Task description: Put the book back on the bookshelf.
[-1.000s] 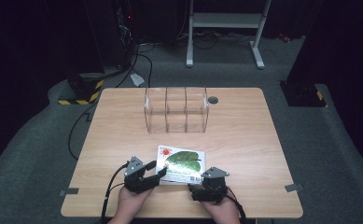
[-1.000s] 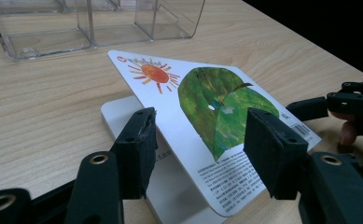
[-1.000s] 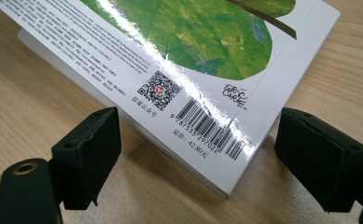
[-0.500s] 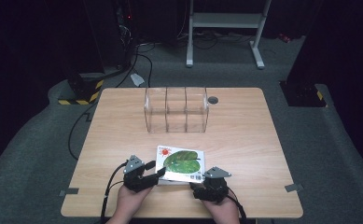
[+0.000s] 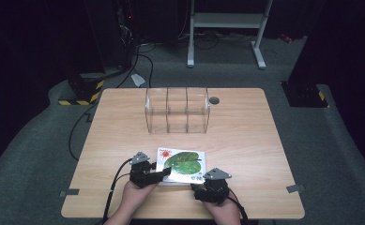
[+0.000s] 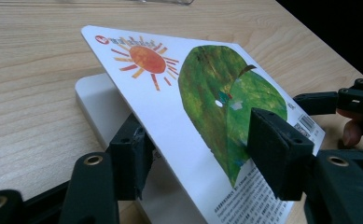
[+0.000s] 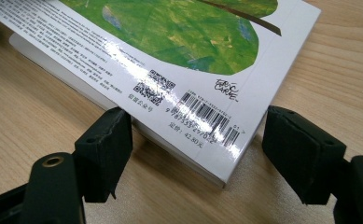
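— Where's the white picture book with the green leaf cover [image 5: 182,165]?

— Lower centre of the pale wooden table [image 5: 255,140]. The left gripper [image 6: 202,149] has its cover lifted between parted jaws, just opening; right gripper [image 7: 200,149] spread around the barcode corner, just narrowing.

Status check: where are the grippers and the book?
Left hand-held gripper open, jaws astride lifted cover of white picture book with green leaf. Right hand-held gripper open at barcode corner. Nothing in the way.
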A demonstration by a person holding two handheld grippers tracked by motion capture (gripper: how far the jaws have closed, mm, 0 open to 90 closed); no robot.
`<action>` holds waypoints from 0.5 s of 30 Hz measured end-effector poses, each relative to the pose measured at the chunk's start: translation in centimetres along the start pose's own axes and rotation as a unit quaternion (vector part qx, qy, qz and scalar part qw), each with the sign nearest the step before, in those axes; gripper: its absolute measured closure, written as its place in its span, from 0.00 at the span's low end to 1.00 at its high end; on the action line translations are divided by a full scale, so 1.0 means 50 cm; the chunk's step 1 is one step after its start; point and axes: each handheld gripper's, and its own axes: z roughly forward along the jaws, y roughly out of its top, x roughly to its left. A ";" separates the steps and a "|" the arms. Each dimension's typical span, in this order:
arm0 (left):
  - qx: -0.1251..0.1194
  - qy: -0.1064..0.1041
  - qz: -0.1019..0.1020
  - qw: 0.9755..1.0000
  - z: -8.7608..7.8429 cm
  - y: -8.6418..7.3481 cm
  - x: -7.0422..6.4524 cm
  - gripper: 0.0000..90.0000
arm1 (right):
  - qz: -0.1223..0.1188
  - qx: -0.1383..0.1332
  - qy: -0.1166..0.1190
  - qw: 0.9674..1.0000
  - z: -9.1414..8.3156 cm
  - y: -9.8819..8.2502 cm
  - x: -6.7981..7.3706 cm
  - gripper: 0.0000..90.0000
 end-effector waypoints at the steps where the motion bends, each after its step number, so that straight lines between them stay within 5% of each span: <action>1: 0.000 0.000 0.002 1.000 0.000 0.000 0.001 0.46 | 0.000 0.000 0.000 1.000 0.000 0.000 0.000 0.27; 15: 0.014 0.007 0.043 0.999 -0.008 -0.002 0.004 0.57 | 0.020 -0.004 0.029 0.999 -0.016 -0.003 -0.010 0.28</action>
